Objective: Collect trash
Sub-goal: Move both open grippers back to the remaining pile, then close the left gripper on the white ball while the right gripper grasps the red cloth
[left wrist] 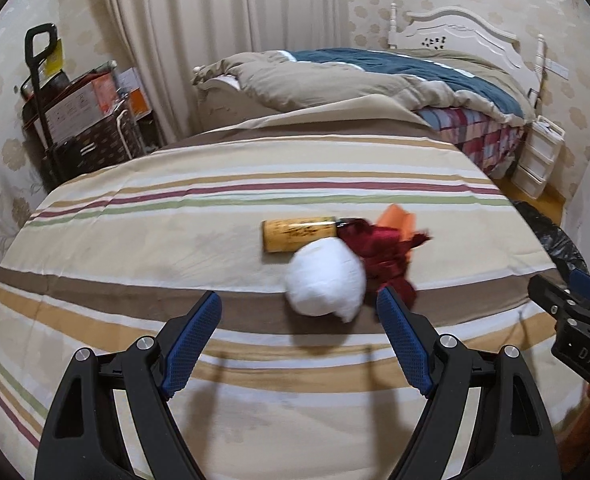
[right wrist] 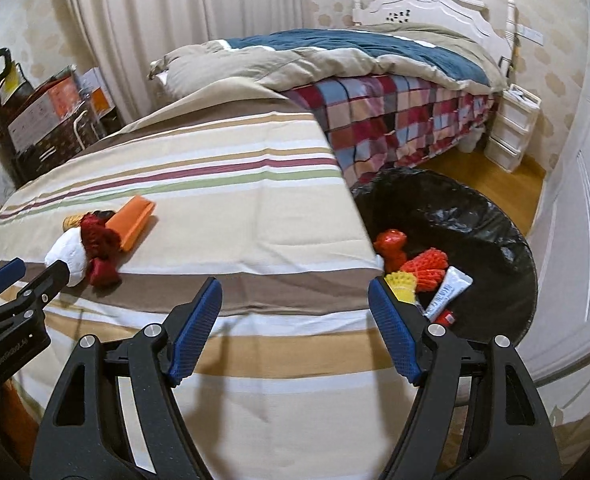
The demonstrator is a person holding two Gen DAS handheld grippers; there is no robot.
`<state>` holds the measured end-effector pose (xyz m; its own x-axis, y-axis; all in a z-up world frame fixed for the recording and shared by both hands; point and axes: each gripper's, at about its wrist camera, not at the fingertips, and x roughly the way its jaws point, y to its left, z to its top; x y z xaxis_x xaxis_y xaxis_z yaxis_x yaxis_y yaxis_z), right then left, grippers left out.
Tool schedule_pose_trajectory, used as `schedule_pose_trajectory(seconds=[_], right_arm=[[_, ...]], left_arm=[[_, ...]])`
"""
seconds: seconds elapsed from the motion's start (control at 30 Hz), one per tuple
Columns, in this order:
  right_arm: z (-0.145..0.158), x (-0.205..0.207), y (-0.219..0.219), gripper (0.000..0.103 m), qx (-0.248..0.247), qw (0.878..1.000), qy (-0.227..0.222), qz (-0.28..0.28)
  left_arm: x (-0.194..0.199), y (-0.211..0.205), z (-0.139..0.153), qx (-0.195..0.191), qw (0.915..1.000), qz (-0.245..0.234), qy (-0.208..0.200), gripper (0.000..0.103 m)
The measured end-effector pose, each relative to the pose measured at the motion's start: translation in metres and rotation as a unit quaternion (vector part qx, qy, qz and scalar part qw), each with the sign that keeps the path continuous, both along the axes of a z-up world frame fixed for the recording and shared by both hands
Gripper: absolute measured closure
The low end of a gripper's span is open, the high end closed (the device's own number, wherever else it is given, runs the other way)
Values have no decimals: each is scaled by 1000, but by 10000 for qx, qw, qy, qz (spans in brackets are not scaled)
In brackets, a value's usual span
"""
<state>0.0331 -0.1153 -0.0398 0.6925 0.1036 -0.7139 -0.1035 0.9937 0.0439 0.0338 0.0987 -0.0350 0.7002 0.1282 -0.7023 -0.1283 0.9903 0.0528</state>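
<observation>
On the striped bedspread lies a small heap: a white crumpled wad, a dark red cloth, a yellow cylinder and an orange packet. My left gripper is open just short of the wad, which touches neither pad. The right gripper is open over the bedspread's right edge, holding nothing. Beside it stands a bin lined with a black bag, holding a red toy, spiky orange and yellow pieces and a white tube.
A second bed with a plaid sheet and rumpled duvet stands behind. A white drawer unit sits on the wood floor by its headboard. Boxes and a black-handled trolley crowd the back left corner by the curtain.
</observation>
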Motion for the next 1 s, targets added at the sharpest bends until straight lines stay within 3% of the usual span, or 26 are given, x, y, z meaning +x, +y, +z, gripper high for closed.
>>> schedule_pose_trajectory(seconds=[0.33, 0.63, 1.0], right_arm=[[-4, 0, 18, 29, -112, 9998, 84, 166], [-5, 2, 22, 29, -154, 9996, 119, 201], [-6, -3, 47, 29, -288, 9985, 84, 467]], left_arm=[[12, 5, -5, -179, 9996, -160, 155, 25], [15, 8, -12, -519, 9970, -442, 358, 62], [-6, 25, -8, -639, 9967, -381, 314, 64]])
